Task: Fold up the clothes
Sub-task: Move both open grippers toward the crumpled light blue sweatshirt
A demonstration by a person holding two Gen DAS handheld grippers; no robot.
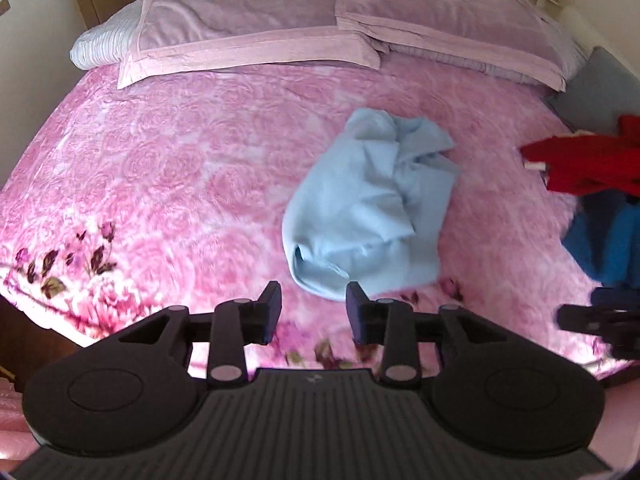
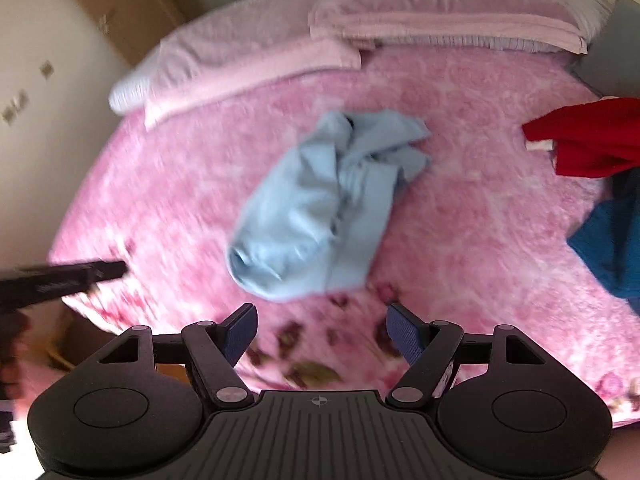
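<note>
A crumpled light blue garment (image 1: 368, 204) (image 2: 320, 212) lies in a heap in the middle of the pink floral bed cover (image 1: 160, 168) (image 2: 480, 220). My left gripper (image 1: 314, 312) hovers open just short of the garment's near edge, nothing between its fingers. My right gripper (image 2: 322, 334) is open too, wider, just short of the same near edge and holding nothing. In the right wrist view the left gripper (image 2: 72, 276) shows as a dark blurred bar at the left. In the left wrist view the right gripper (image 1: 600, 320) shows at the right edge.
A red garment (image 1: 584, 160) (image 2: 584, 140) and a dark blue garment (image 1: 612, 236) (image 2: 612, 248) lie at the bed's right side. Two lilac pillows (image 1: 248, 36) (image 1: 452, 28) sit at the head. A grey cushion (image 1: 596, 80) lies far right. The bed's near edge drops off bottom left.
</note>
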